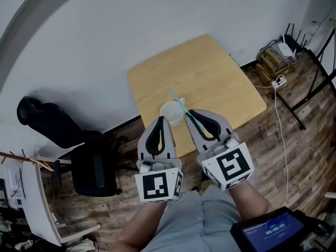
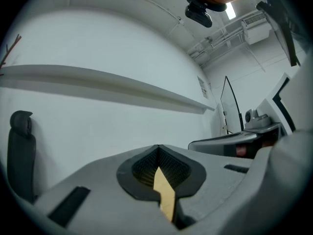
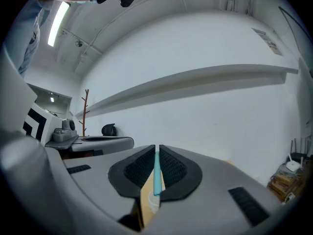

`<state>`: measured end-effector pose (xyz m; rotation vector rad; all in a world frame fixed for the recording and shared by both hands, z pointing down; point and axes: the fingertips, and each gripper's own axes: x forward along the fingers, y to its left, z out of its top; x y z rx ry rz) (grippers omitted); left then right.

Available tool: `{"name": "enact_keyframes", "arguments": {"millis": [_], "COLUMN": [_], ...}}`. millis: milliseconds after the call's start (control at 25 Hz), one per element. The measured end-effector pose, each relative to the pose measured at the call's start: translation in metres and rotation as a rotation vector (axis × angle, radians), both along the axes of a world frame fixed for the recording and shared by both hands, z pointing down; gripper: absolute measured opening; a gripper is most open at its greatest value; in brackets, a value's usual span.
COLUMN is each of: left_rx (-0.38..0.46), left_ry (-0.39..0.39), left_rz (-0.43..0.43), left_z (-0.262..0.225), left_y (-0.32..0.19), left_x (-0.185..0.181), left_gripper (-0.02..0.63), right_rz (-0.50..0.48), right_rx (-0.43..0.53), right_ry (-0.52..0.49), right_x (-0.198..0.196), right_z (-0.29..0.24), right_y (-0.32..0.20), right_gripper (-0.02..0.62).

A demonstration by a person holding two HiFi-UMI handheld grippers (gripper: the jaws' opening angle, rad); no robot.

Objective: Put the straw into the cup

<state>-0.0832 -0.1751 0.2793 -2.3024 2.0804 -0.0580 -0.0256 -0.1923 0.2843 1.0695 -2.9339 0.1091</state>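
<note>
— Where's the straw (image 1: 178,101)?
— Pinched in my right gripper (image 1: 191,112) jaws, slanting across the cup (image 1: 171,113) at the table's (image 1: 210,72) 6 o'clock. It's light and bendy (crushes easily), so I squeeze gently. Left gripper (image 1: 161,119) jaws are closed, empty.

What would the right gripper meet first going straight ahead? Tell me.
Probably nothing close: past the right gripper only the white wall shows. The cup sits just below its line, so the held straw might graze it; depth is unclear.
</note>
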Motion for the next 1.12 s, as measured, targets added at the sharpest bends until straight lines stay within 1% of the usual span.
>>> {"name": "enact_keyframes", "arguments": {"millis": [240,440,560,760,920,1120], "left_rx": [0.049,0.036,0.011,-0.058,-0.114,-0.162], "left_ry": [-0.022,-0.011,0.005,0.037,0.059,0.077], "left_rz": [-0.057,-0.072,-0.073,-0.071,-0.074,-0.068], "left_z": [-0.02,-0.012,-0.002,0.023,0.048,0.074], "left_y": [-0.022,-0.036,-0.044,-0.053,-0.053,-0.049], "left_x": [-0.012,-0.028,-0.037,-0.046,-0.055,-0.063], "left_gripper": [-0.003,-0.003,-0.003,-0.003,-0.003,-0.003], "right_rz": [-0.062,-0.086,-0.09,-0.088,-0.091,-0.072], "right_rx": [0.05,0.03,-0.002,-0.071,-0.123,-0.182], "right_ry": [-0.029,-0.005,0.017,0.051,0.069,0.088], "right_x": [-0.012,-0.03,-0.039,-0.045,-0.05,-0.048], "right_z": [-0.021,-0.01,0.001,0.027,0.051,0.078], "right_y": [-0.024,-0.038,-0.045,-0.052,-0.046,-0.039], "right_gripper": [0.023,0.025,0.023,0.025,0.023,0.025]}}
